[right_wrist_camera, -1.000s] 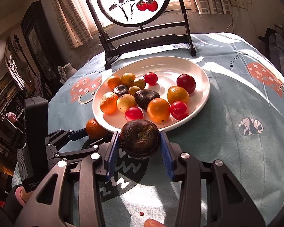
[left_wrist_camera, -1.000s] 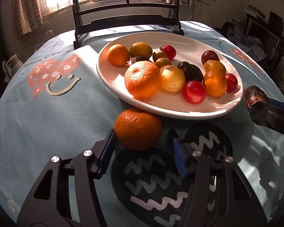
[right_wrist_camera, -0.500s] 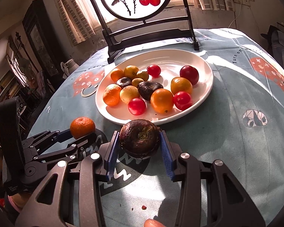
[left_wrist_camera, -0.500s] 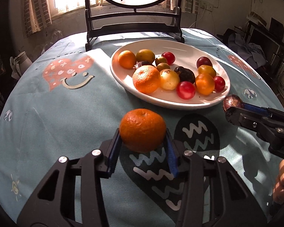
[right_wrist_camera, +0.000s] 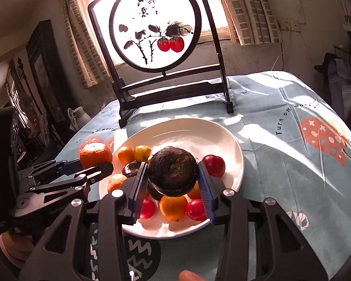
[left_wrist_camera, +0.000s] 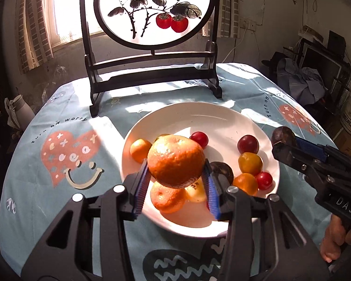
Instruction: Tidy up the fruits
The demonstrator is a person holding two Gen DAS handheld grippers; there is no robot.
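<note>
Left gripper (left_wrist_camera: 176, 182) clamped on mandarin (left_wrist_camera: 176, 160), held above white plate (left_wrist_camera: 199, 117). Right gripper (right_wrist_camera: 170, 186) clamped on dark fruit (right_wrist_camera: 173, 172), possibly passion fruit, also over plate. Step judged: carry to plate; next, lowering into free gaps, then release. Tablecloth (right_wrist_camera: 292, 164) printed "Turn off worry".
</note>
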